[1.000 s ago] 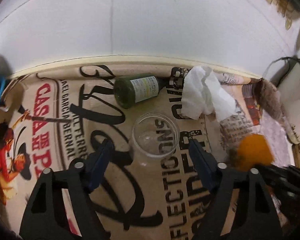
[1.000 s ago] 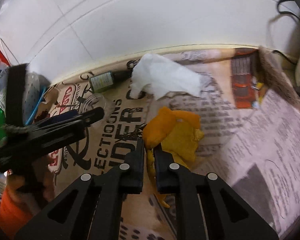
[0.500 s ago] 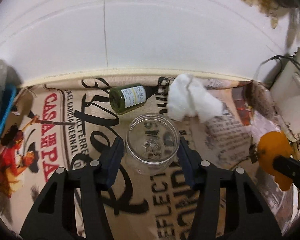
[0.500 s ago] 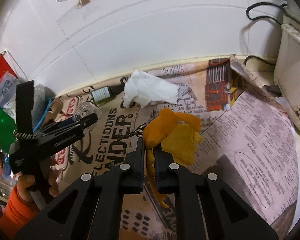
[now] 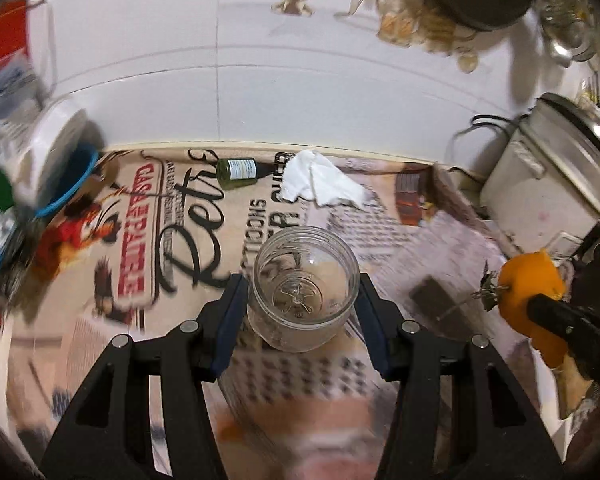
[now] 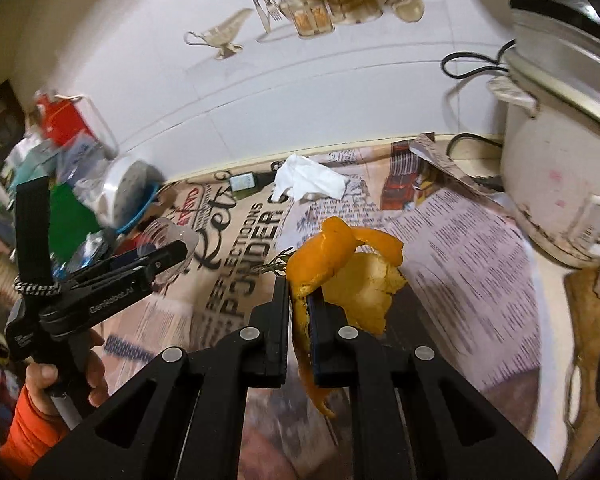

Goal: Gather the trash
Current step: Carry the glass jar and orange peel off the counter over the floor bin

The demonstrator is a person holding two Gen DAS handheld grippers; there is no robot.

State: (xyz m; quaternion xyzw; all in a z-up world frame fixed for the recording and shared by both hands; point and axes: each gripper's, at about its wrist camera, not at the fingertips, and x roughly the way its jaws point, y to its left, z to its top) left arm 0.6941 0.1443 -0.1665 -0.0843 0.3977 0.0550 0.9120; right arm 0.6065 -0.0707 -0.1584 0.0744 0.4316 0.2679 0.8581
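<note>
My left gripper (image 5: 300,304) is shut on a clear glass jar (image 5: 304,288) and holds it above the newspaper-covered counter (image 5: 172,248). The jar also shows in the right wrist view (image 6: 164,236), between the left gripper's fingers (image 6: 160,260). My right gripper (image 6: 299,300) is shut on an orange peel (image 6: 344,264) and holds it up; the peel shows at the right of the left wrist view (image 5: 530,292). A crumpled white tissue (image 5: 320,184) and a small green bottle (image 5: 238,171) lie on the paper near the wall.
A white rice cooker (image 6: 560,160) with a black cord stands at the right. Bags and a white lidded container (image 5: 48,156) crowd the left side. Tiled wall (image 5: 300,80) runs behind the counter.
My left gripper closed on the jar and lifted it up and back from the counter. My right gripper rose with the peel. Both views now sit higher and farther from the wall.
</note>
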